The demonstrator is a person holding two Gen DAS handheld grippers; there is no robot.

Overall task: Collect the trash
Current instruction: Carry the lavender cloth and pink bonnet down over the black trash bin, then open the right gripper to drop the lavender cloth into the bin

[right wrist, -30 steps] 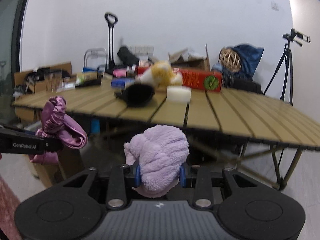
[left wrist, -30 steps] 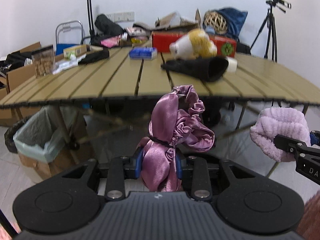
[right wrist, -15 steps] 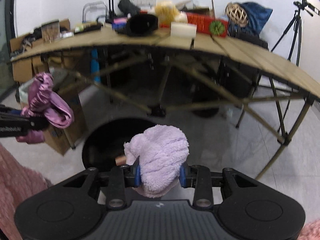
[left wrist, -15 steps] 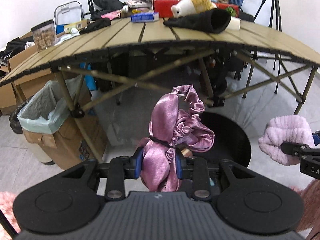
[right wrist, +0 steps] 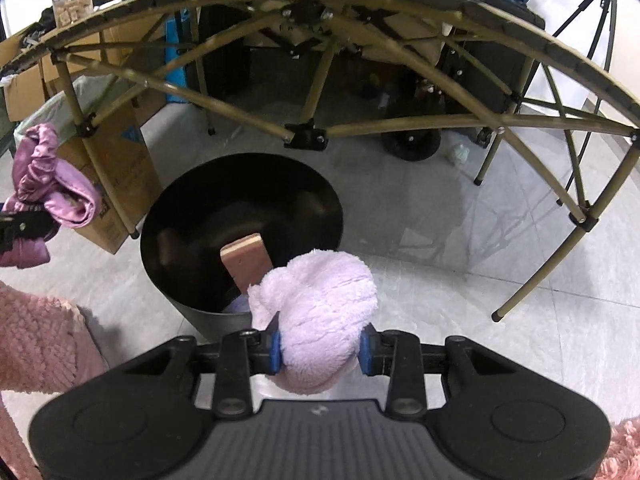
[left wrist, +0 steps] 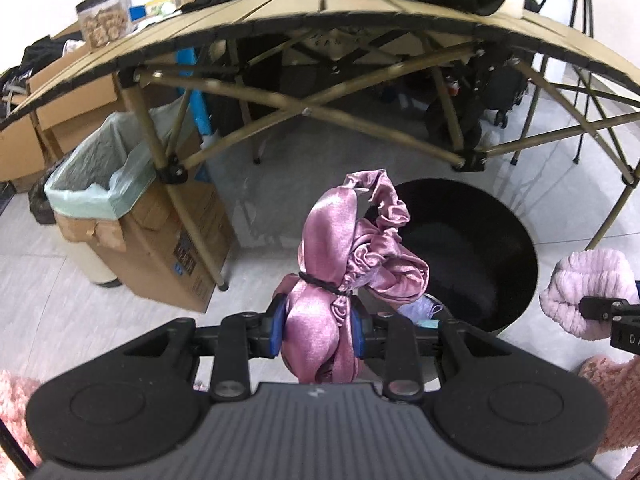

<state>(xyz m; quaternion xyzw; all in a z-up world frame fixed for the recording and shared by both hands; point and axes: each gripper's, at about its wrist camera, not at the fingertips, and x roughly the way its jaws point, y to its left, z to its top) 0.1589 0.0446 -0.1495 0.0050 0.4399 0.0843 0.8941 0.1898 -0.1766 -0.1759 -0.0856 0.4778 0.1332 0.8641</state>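
Observation:
My left gripper [left wrist: 318, 332] is shut on a pink satin bonnet [left wrist: 348, 264] tied with a black band; it hangs over the near left rim of a round black bin [left wrist: 500, 240] on the floor. My right gripper [right wrist: 320, 346] is shut on a fluffy lilac cloth [right wrist: 320, 304], held just above the bin's [right wrist: 168, 216] near right rim. Inside the bin a reddish-brown flat block [right wrist: 246, 266] leans upright, with a bit of lilac material beside it. Each wrist view catches the other hand's load: the lilac cloth [left wrist: 588, 292] at right, the bonnet [right wrist: 52, 184] at left.
A folding slatted table [left wrist: 280, 24] with crossed metal legs stands over and behind the bin, cluttered on top. A cardboard box lined with a pale green bag [left wrist: 100, 176] sits left of it. A tripod [right wrist: 600, 12] stands at right. Pink fuzzy sleeves [right wrist: 44, 344] frame the lower corners.
Both grippers have sunk and tipped downward, from looking across the tabletop to looking under it onto the black bin. Both loads stay gripped.

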